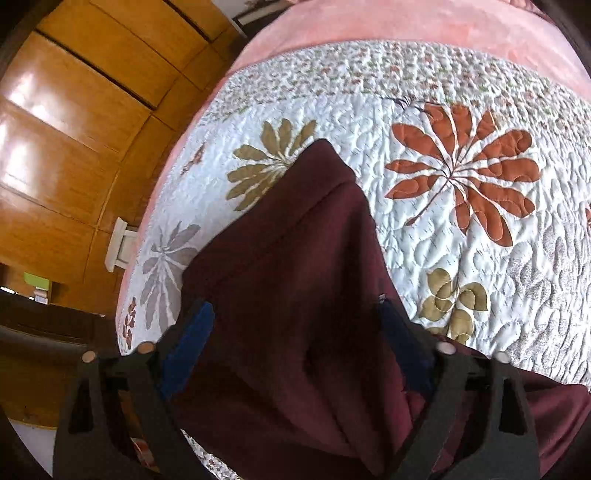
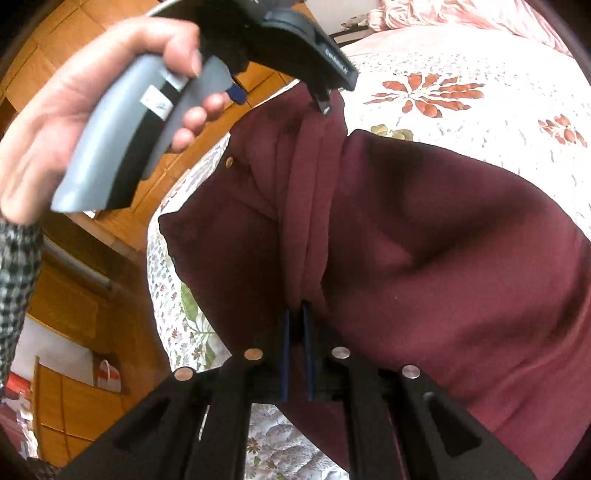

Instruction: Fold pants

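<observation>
Dark maroon pants [image 1: 295, 229] lie bunched on a white quilt with leaf prints [image 1: 461, 177]. My left gripper [image 1: 295, 302] points down over them with its blue pads wide apart. Fabric sits between the pads, and the left pad's face shows bare. In the right wrist view the pants [image 2: 424, 240] spread across the quilt [image 2: 461, 110]. My right gripper [image 2: 295, 314] is shut on a ridge of folds that runs up the cloth. A hand [image 2: 74, 92] holds the left gripper above that ridge's far end, one black finger [image 2: 324, 101] down at the cloth.
The bed's left edge [image 1: 147, 236] drops to a gap beside wooden wardrobe doors [image 1: 74, 129]. A pink blanket [image 1: 406, 22] covers the far end of the bed. A chequered sleeve [image 2: 18, 266] shows at the left, and a white and red bag [image 2: 107, 376] stands lower down.
</observation>
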`<state>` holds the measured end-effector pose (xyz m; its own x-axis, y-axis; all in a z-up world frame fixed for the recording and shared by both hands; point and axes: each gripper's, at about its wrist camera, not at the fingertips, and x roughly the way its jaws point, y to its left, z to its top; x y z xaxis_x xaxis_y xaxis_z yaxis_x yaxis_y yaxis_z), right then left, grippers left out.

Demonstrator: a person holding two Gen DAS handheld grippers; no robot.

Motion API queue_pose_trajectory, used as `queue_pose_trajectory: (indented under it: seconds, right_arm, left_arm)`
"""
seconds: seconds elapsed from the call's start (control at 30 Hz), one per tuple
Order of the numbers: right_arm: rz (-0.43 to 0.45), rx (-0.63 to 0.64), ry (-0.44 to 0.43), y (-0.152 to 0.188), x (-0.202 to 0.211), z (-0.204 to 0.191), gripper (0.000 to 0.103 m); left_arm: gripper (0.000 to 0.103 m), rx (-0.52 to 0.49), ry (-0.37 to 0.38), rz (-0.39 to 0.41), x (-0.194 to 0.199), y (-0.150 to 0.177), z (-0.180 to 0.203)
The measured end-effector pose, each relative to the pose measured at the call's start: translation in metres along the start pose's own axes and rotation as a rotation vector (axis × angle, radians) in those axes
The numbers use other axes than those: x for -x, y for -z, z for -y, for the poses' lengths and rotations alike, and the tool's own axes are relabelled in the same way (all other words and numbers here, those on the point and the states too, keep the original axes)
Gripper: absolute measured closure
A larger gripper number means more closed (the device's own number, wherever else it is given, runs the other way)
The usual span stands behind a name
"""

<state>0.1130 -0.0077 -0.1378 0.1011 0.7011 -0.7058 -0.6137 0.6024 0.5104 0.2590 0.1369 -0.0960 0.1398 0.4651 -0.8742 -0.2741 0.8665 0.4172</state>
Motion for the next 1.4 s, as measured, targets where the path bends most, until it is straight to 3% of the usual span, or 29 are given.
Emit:
queue_pose_trajectory:
  seconds: [0.03,0.1,0.17,0.27,0.3,0.4,0.53,0.67,0.73,0.77,0.8,0.87,1.03,1.2,1.3,1.37,1.4]
  right_arm:
    - [0.005,-0.003,-0.004,0.0,0.001,0.001,0.096]
    - [0.012,-0.02,-0.018,0.0,0.003,0.004,0.096]
    - [0.015,-0.033,-0.028,-0.001,0.004,0.006,0.096]
    - [0.021,-0.038,-0.034,0.0,0.006,0.008,0.096]
    - [0.024,-0.037,-0.033,0.0,0.008,0.009,0.096]
    - [0.041,-0.036,-0.024,0.0,0.013,0.008,0.096]
    - [0.05,-0.044,-0.025,-0.003,0.018,0.009,0.096]
    - [0.042,-0.044,-0.015,-0.005,0.019,0.008,0.096]
    - [0.04,-0.05,-0.012,-0.005,0.019,0.009,0.096]
    - [0.038,-0.053,-0.009,-0.005,0.018,0.009,0.096]
    - [0.036,-0.052,-0.006,-0.005,0.018,0.009,0.096]
    - [0.03,-0.049,-0.001,-0.005,0.016,0.008,0.096]
    - [0.028,-0.048,-0.006,-0.004,0.013,0.009,0.096]
    - [0.044,-0.073,-0.044,-0.001,0.013,0.015,0.096]
    - [0.051,-0.085,-0.061,0.001,0.012,0.018,0.096]
    - [0.057,-0.093,-0.072,0.002,0.012,0.02,0.096]
    - [0.061,-0.099,-0.079,0.002,0.013,0.021,0.096]
  left_arm:
    - [0.046,0.005,0.033,-0.019,-0.003,0.001,-0.001]
    - [0.088,0.064,0.149,-0.064,-0.01,0.004,-0.01]
    - [0.091,0.107,0.19,-0.072,-0.012,0.007,-0.02]
    - [0.094,0.135,0.228,-0.016,-0.001,0.018,-0.03]
    - [0.103,0.162,0.246,0.025,0.008,0.026,-0.04]
    - [0.103,0.224,0.198,0.186,0.037,0.05,-0.068]
    - [0.103,0.315,0.231,0.271,0.05,0.093,-0.117]
    - [0.103,0.34,0.319,0.225,0.033,0.108,-0.138]
    - [0.093,0.333,0.361,0.185,0.026,0.1,-0.133]
    - [0.075,0.321,0.363,0.179,0.027,0.093,-0.126]
    - [0.045,0.31,0.359,0.178,0.029,0.088,-0.119]
    - [0.021,0.252,0.326,0.182,0.04,0.064,-0.094]
    - [0.018,0.065,0.191,0.051,0.038,0.006,-0.028]
    - [0.018,-0.09,-0.1,-0.059,0.003,-0.026,0.017]
    - [0.016,-0.13,-0.172,-0.16,-0.024,-0.034,0.027]
    - [0.018,-0.122,-0.178,-0.209,-0.036,-0.036,0.028]
    - [0.033,-0.111,-0.16,-0.225,-0.04,-0.036,0.025]
